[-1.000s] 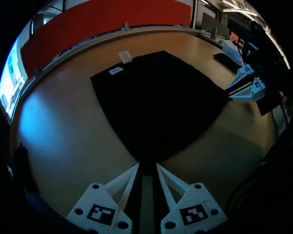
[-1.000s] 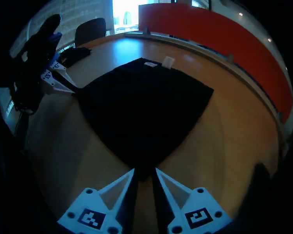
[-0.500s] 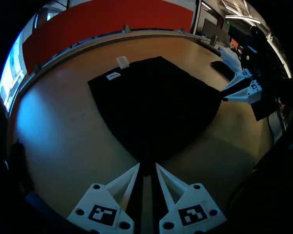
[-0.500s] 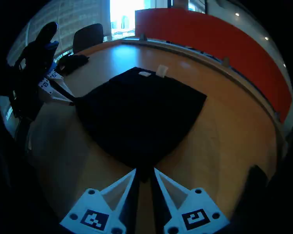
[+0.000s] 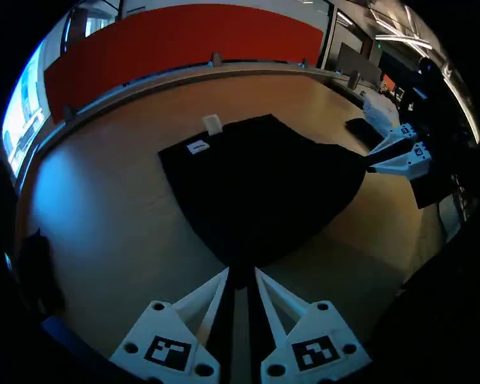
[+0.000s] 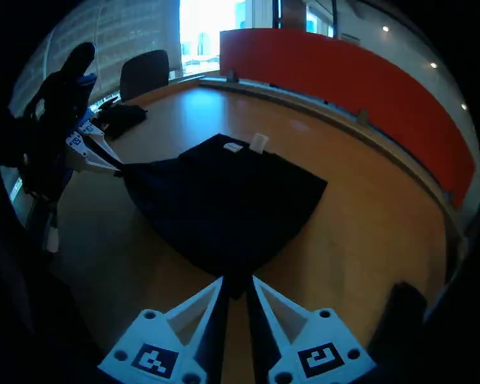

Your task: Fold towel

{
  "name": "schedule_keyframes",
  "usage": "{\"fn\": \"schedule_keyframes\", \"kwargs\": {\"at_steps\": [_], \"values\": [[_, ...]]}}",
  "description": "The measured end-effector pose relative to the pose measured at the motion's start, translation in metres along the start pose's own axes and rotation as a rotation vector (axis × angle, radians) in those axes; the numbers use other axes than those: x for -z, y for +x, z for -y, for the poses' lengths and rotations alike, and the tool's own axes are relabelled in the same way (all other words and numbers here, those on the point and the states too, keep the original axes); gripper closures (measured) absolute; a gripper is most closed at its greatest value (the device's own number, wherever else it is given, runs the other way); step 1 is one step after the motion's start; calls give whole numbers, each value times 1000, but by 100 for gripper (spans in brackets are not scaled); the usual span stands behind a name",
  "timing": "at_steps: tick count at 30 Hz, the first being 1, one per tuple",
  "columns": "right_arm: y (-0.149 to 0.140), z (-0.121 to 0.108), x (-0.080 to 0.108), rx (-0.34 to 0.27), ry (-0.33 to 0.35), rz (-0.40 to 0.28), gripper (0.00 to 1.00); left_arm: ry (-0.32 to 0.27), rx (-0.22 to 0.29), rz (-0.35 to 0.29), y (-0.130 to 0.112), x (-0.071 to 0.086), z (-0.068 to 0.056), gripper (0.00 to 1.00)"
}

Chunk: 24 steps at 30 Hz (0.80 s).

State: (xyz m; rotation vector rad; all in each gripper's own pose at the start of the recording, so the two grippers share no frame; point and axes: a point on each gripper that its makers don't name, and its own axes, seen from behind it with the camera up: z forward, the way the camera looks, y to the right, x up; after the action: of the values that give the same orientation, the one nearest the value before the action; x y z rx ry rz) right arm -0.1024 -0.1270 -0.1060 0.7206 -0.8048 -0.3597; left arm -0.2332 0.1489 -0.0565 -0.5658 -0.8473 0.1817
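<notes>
Towel (image 5: 259, 185) raised higher, left tongs (image 5: 241, 272), right tongs (image 6: 237, 280) — each clamping a corner

The towel's (image 5: 265, 185) near corner is hidden between the left gripper's (image 5: 241, 272) fingers.

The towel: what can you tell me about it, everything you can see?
The towel is black, soft-looking cloth, roughly square, with a small white label near its far edge. Its far part lies flat on the wooden table; the near edge looks lifted and sags between two corners. The left gripper pinches one of those corners and the right gripper the other.
</notes>
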Motion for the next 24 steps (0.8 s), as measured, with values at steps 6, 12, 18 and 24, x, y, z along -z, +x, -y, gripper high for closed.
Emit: {"fn": "schedule_keyframes", "kwargs": {"at_steps": [6, 12, 18, 24], "values": [[10, 3, 13, 8, 2, -8, 82, -5, -2, -7, 9, 13, -3, 88], [22, 7, 28, 12, 6, -19, 82, -14, 12, -13, 16, 27, -6, 88], [27, 10, 42, 13, 17, -15, 82, -28, 27, -17, 23, 41, -11, 88], [28, 14, 53, 15, 30, 1, 82, -36, 26, -22, 29, 50, -12, 88]]}}
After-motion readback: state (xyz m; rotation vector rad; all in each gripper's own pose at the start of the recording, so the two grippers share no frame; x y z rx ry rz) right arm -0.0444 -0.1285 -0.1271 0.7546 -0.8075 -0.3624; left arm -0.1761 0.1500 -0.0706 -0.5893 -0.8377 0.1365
